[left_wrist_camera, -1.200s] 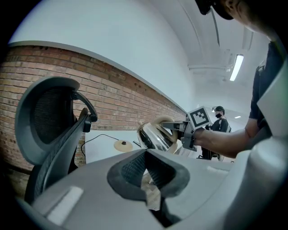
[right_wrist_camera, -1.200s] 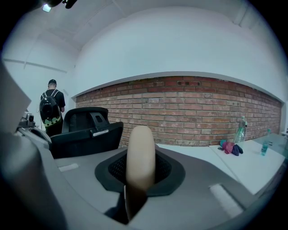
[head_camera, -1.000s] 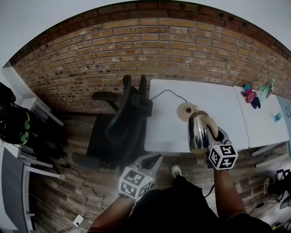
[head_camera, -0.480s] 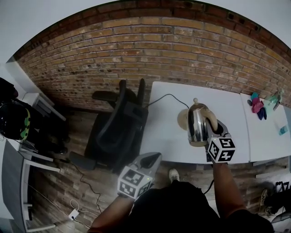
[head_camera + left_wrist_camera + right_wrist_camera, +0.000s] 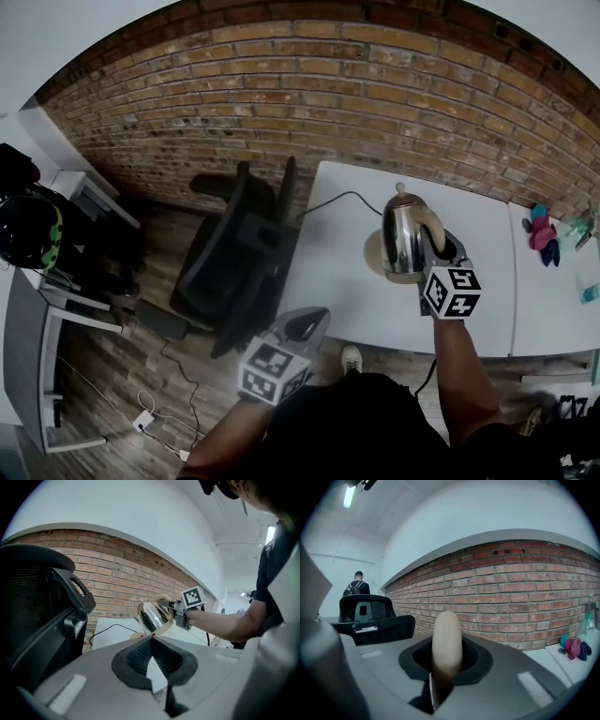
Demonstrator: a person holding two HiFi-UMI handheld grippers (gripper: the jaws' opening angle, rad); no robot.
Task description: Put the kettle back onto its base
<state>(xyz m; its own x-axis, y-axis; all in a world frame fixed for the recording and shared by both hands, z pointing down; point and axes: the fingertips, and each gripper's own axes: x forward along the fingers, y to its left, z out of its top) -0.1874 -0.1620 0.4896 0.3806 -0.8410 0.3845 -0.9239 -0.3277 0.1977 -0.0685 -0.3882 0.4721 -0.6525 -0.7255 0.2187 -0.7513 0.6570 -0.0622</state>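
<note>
The right tongs (image 5: 444, 255) are closed on the handle (image 5: 446, 639) of the kettle (image 5: 405, 239), and in the right gripper view the pale handle fills the gap between the jaws. The kettle hangs over the far part of the table (image 5: 337, 291), with its lid knob on top. In the left gripper view it leans a little. The base (image 5: 373, 253) is a tan disc, and it lies under the kettle and a little to its left in the head view. Only its left edge shows there. I judge the kettle is not yet seated, so the next move must go slightly left, then straight down with the body upright. The left tongs (image 5: 305, 323) are closed and empty. They hang near the person, well apart from the kettle, so the right hand is the nearer one.
</note>
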